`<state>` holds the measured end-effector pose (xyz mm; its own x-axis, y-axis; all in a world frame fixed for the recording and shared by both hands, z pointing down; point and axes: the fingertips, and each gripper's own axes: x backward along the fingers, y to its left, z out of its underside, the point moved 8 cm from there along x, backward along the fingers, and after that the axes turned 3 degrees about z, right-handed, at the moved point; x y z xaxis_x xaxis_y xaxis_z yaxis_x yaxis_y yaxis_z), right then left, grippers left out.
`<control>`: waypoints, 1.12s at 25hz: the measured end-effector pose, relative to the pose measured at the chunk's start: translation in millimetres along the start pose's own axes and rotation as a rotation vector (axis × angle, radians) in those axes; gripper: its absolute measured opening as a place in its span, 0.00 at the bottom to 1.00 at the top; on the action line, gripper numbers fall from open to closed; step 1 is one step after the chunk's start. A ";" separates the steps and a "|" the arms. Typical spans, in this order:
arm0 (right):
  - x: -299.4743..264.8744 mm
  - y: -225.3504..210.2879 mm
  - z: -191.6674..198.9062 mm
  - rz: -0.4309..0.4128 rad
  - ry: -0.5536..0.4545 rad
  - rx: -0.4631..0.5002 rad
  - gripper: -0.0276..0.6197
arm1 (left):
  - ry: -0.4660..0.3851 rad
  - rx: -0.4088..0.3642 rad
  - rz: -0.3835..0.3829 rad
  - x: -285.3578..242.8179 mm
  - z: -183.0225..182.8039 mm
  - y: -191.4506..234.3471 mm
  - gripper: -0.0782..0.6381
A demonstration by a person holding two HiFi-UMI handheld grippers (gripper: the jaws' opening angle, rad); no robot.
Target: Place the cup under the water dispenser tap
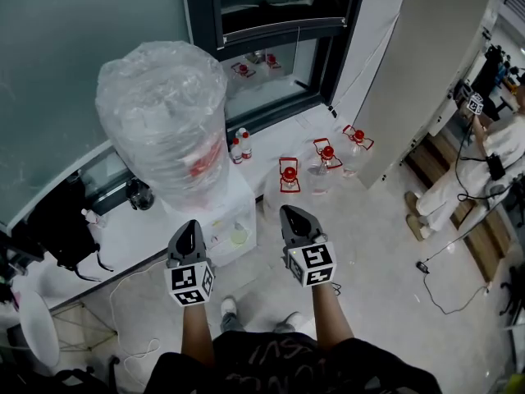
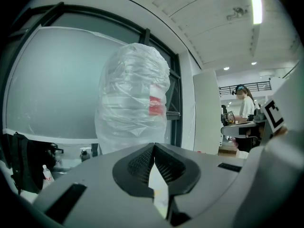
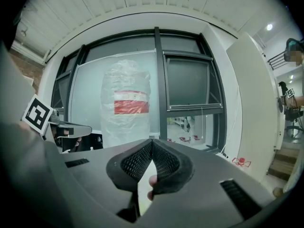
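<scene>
A white water dispenser (image 1: 223, 212) stands by the window, topped by a large bottle wrapped in clear plastic (image 1: 164, 121). A small pale cup (image 1: 239, 235) sits in the recess on the dispenser's front; its taps are too small to make out. My left gripper (image 1: 187, 225) hovers just left of the cup, shut and empty. The right gripper (image 1: 293, 213) is off the dispenser's right side, also shut with nothing in it. The wrapped bottle (image 2: 135, 99) rises beyond the closed tips of my left gripper (image 2: 153, 145). It (image 3: 127, 103) also stands past my right gripper (image 3: 152, 140).
Several red-capped water jugs (image 1: 289, 175) sit on the floor along the window. Small bottles (image 1: 240, 144) stand on the sill. A black bag (image 1: 57, 228) lies at the left. A person (image 1: 484, 171) in white stands at far right, with cables (image 1: 443, 298) on the floor.
</scene>
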<state>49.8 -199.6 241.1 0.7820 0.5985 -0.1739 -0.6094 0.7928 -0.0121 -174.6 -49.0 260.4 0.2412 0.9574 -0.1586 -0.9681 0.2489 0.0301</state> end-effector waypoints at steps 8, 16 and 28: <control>4.8 5.3 -6.9 -0.005 -0.020 0.017 0.06 | -0.009 -0.016 0.003 3.1 -9.9 3.0 0.13; 11.4 9.1 -12.4 0.013 -0.031 0.027 0.06 | -0.019 -0.020 0.021 3.7 -17.9 1.3 0.13; 23.9 12.3 -17.5 0.021 -0.052 0.027 0.06 | -0.038 -0.043 0.019 17.4 -26.0 -3.6 0.13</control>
<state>58.7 -177.6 219.6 0.7753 0.6196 -0.1221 -0.6225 0.7824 0.0179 -168.7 -37.1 231.8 0.2242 0.9671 -0.1204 -0.9744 0.2247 -0.0099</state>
